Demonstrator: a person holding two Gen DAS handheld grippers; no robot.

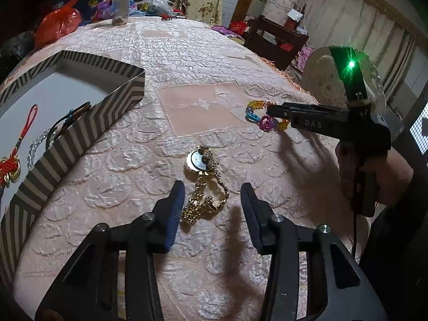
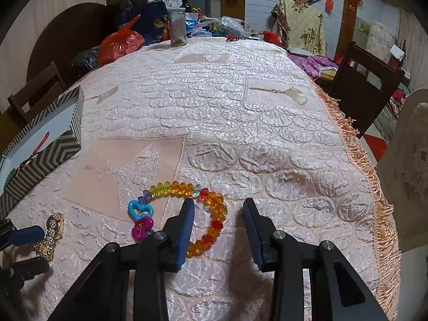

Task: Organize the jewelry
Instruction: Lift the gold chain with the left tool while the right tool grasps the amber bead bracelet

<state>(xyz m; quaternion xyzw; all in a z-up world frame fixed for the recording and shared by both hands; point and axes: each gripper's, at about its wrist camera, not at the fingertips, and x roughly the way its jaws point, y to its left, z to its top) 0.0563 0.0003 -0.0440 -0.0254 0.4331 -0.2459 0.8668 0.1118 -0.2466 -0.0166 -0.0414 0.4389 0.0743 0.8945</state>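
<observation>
A gold watch (image 1: 204, 184) lies on the pink tablecloth, its band between the open fingers of my left gripper (image 1: 212, 190); it also shows at the left edge of the right wrist view (image 2: 50, 236). A colourful bead bracelet (image 2: 187, 208) with blue and magenta hearts lies flat; its right arc sits between the open fingers of my right gripper (image 2: 218, 208). In the left wrist view the right gripper (image 1: 270, 109) hovers over the bracelet (image 1: 256, 116). A striped open box (image 1: 88, 123) at the left holds a red knot charm (image 1: 12, 165) and other jewelry.
The box also shows at the left in the right wrist view (image 2: 45, 144). A glass jar (image 2: 178, 26), a red plastic bag (image 2: 120, 42) and clutter stand at the table's far end. Dark wooden chairs (image 2: 369, 85) stand to the right. The tablecloth's fringed edge (image 2: 374, 176) runs along the right.
</observation>
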